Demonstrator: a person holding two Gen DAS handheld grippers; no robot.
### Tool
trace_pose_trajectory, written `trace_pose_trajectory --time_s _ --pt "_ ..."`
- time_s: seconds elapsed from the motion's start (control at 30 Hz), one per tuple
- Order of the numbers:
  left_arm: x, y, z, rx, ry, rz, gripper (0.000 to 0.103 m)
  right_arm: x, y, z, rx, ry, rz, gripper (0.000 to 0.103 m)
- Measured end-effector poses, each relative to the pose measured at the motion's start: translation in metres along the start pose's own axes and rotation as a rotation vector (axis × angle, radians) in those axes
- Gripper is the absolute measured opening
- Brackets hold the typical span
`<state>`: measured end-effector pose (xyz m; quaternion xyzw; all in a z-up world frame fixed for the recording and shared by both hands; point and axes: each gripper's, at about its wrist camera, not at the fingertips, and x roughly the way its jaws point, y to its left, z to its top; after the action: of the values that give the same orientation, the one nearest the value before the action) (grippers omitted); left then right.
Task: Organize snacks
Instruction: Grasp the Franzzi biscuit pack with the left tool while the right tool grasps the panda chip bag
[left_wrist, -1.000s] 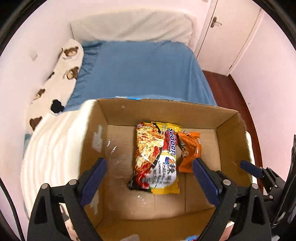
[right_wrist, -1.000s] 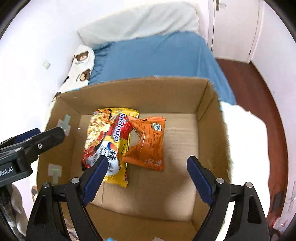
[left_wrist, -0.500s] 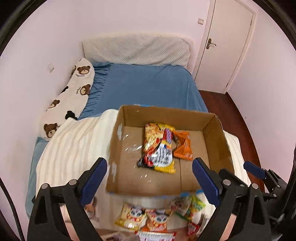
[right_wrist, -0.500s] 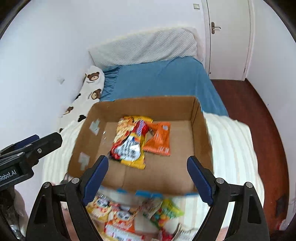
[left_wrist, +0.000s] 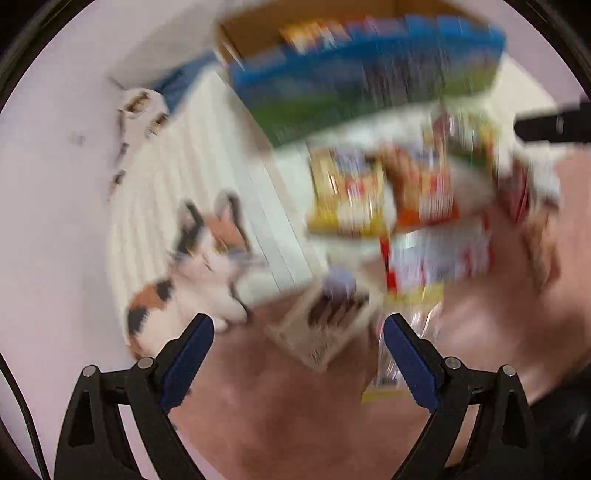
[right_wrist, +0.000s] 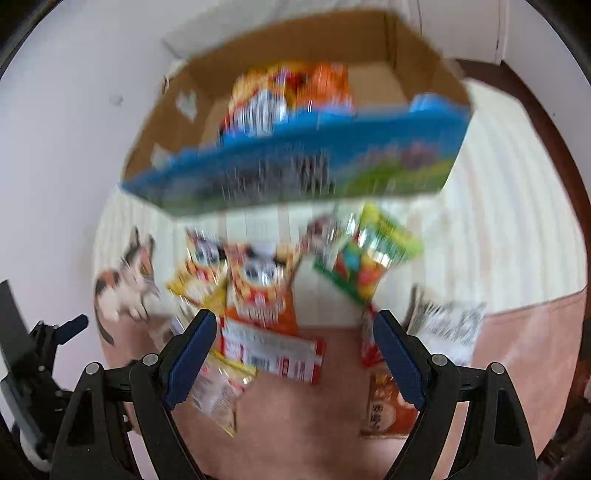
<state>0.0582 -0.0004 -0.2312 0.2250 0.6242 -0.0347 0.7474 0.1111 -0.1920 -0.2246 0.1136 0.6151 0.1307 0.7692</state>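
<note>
Left tongs (left_wrist: 298, 345) spread, empty, pointing steeply down over snack packets (right_wrist: 258, 295), right tongs (right_wrist: 294, 341) likewise

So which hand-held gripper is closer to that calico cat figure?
Left. The left hand-held gripper hovers just beside the calico cat figure; the right hand-held gripper sits farther off, over the snack packets.

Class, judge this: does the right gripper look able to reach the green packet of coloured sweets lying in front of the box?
Probably yes: the right gripper is open and empty, and the green packet of coloured sweets lies uncovered just ahead of it.
</note>
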Motion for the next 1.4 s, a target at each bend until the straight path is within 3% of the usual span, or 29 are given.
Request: trace_pose_trajectory --time_s 0.13,0.3,0.4,0.43,0.5,0.63,0.7,0.73,0.83,0.9,1.07,1.2,1.27,1.3,1.33,1.4 --pt "0.049 -0.010 -0.005 0.055 0.084 -0.023 0.094 0.033 0.009 -0.016 -0.044 0.060 -0.036 0.089" --pt "0.082 -0.028 -0.003 0.126 0.135 -0.119 0.094 0.062 0.018 -0.021 -0.059 0.101 -0.061 0.089" --pt "0.091 -0.031 -0.002 0.144 0.127 -0.111 0.094 0.076 0.023 -0.016 -0.037 0.111 -0.042 0.089" --pt "0.091 -0.028 0.000 0.124 0.119 -0.110 0.093 0.080 0.024 -0.014 -0.028 0.112 -0.039 0.089" --pt "0.093 -0.015 0.003 0.046 0.109 -0.112 0.076 0.091 0.027 -0.007 0.001 0.118 -0.027 0.089" --pt "0.095 0.036 0.009 -0.250 0.140 -0.212 0.074 0.112 0.035 0.008 0.058 0.129 -0.014 0.089" --pt "0.098 0.063 0.004 -0.390 0.144 -0.236 0.074 0.120 0.037 0.013 0.076 0.132 -0.016 0.078" --pt "0.100 0.076 0.000 -0.457 0.151 -0.251 0.074 0.126 0.039 0.015 0.088 0.141 -0.017 0.062" --pt "0.101 0.096 -0.014 -0.566 0.156 -0.352 0.074 0.137 0.042 0.013 0.099 0.176 0.001 0.054" --pt "0.100 0.101 -0.022 -0.560 0.153 -0.379 0.074 0.137 0.047 0.007 0.052 0.191 -0.013 0.053" --pt "0.092 0.089 -0.036 -0.412 0.162 -0.311 0.074 0.132 0.042 -0.016 -0.038 0.275 -0.041 0.052" --pt "0.108 0.070 -0.046 -0.361 0.217 -0.316 0.074 0.132 0.039 -0.028 -0.074 0.298 -0.061 0.052" --pt "0.113 0.072 -0.051 -0.408 0.213 -0.300 0.073 0.134 0.037 -0.029 -0.047 0.303 -0.057 0.055" --pt "0.114 0.078 -0.053 -0.456 0.198 -0.297 0.064 0.136 0.036 -0.029 -0.035 0.305 -0.055 0.055" --pt "0.115 0.085 -0.056 -0.506 0.189 -0.317 0.059 0.138 0.036 -0.029 -0.019 0.304 -0.053 0.055" --pt "0.119 0.101 -0.067 -0.623 0.193 -0.367 0.059 0.139 0.031 -0.027 -0.001 0.292 -0.049 0.055"
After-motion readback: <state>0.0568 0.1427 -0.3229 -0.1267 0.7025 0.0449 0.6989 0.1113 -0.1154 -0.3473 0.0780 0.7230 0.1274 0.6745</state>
